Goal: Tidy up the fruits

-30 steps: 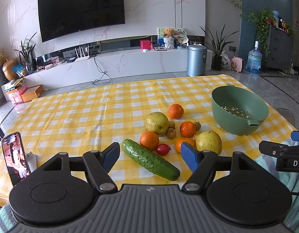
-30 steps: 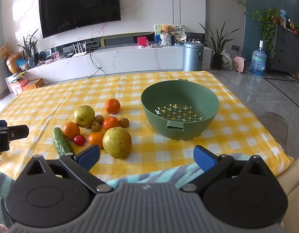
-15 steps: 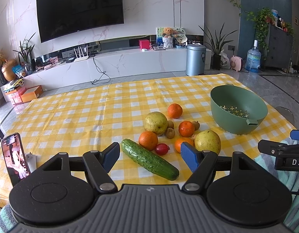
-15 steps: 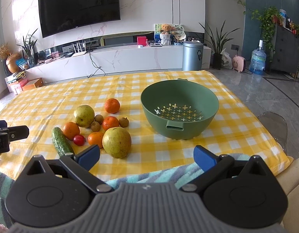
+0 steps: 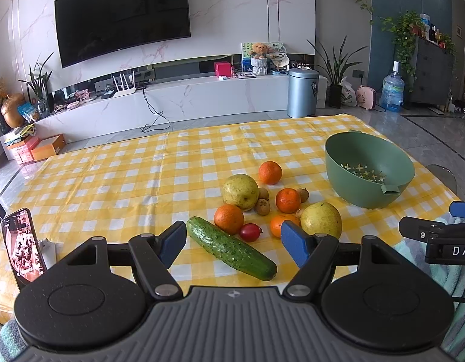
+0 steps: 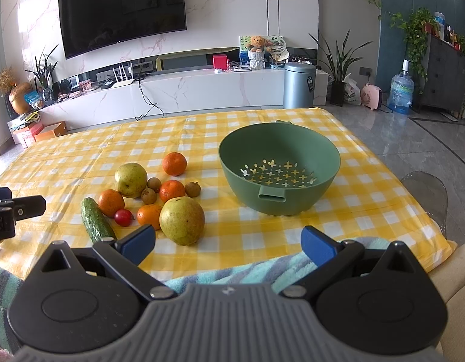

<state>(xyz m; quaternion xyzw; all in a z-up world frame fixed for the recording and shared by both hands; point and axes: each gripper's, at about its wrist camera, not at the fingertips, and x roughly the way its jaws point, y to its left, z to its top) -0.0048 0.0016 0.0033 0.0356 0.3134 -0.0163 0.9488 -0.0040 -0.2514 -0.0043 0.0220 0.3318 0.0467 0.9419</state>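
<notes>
Both the left tongs and the right tongs were spread wide and held nothing above the near edge of the bench, where the fruits lay clustered beside a cucumber, left of the green bowl.

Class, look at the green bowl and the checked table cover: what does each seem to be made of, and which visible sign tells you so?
Green bowl: probably moulded plastic, matte; even colour, cross-shaped drain holes cut in the base, a moulded tab on the side. Checked table cover: looks like wipeable plastic or oilcloth, slightly glossy; fold creases hold and light glints off it. Woven cloth cannot be ruled out.
</notes>
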